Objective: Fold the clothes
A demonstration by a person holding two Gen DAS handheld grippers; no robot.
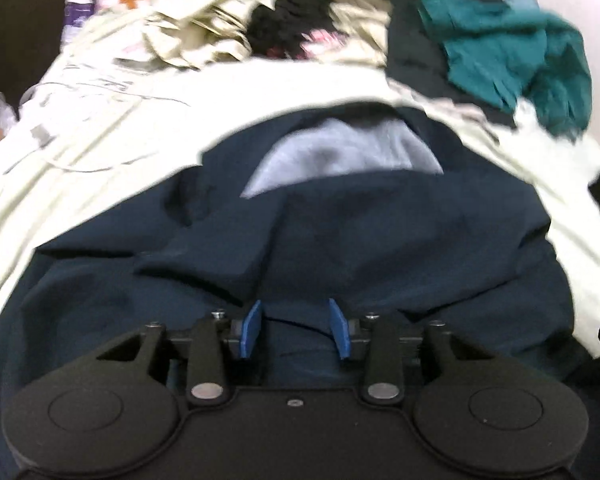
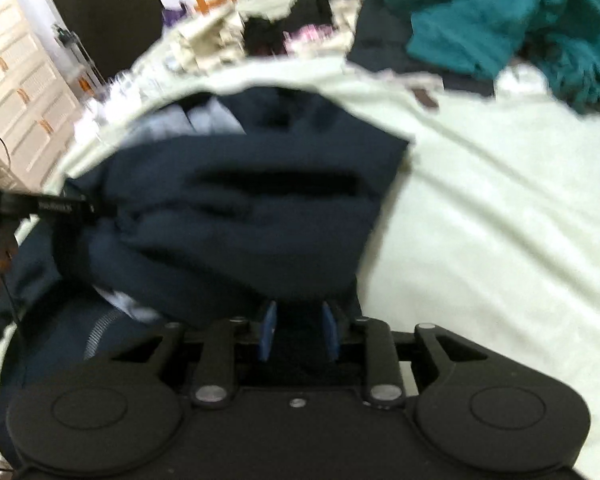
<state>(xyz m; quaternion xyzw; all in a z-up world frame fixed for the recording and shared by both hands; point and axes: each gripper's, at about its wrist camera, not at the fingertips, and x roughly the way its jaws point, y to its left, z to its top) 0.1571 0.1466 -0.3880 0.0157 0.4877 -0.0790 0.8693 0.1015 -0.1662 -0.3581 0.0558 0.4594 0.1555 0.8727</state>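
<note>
Navy garment (image 1: 340, 240) spreads on the bed (image 1: 100, 152) under the left tool (image 1: 294, 328) — jaws apart, gripping nothing — while the right tool (image 2: 298, 330) pinches its bunched fold.

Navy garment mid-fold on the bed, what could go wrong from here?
1. The right gripper has only a bunched edge of the navy garment between its pads; it may slip out.
2. The left gripper is open over loose folds and may pinch extra layers.
3. The teal garment lies close by.
</note>
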